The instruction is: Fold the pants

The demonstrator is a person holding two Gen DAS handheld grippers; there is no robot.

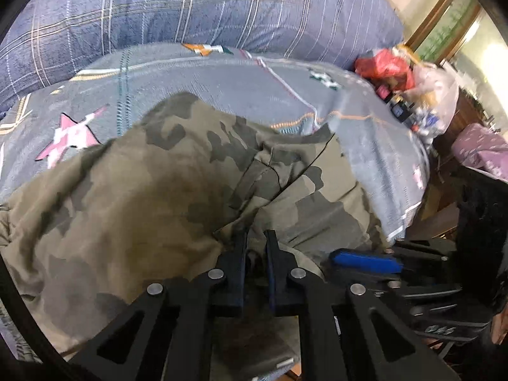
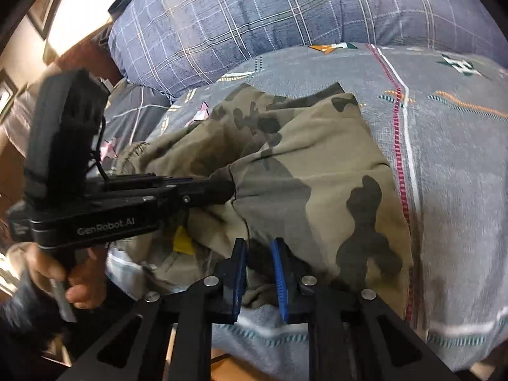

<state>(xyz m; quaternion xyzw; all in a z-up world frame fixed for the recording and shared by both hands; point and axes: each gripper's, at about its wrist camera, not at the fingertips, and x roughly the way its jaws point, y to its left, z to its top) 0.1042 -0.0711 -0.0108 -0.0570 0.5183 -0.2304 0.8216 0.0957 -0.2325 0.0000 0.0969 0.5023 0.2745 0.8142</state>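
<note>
Camouflage pants lie bunched on a grey bedsheet with star prints. My left gripper is shut on a fold of the pants at their near edge. In the right wrist view the pants spread across the sheet, and my right gripper is shut on their near hem, cloth pinched between the blue pads. The left gripper shows there from the side, clamped on the pants' left edge, with a hand on its handle. The right gripper's body lies beside my left one.
A blue plaid duvet is heaped behind the pants; it also shows in the right wrist view. A cluttered side table with a red bag stands right of the bed. The bed's near edge runs just under my right gripper.
</note>
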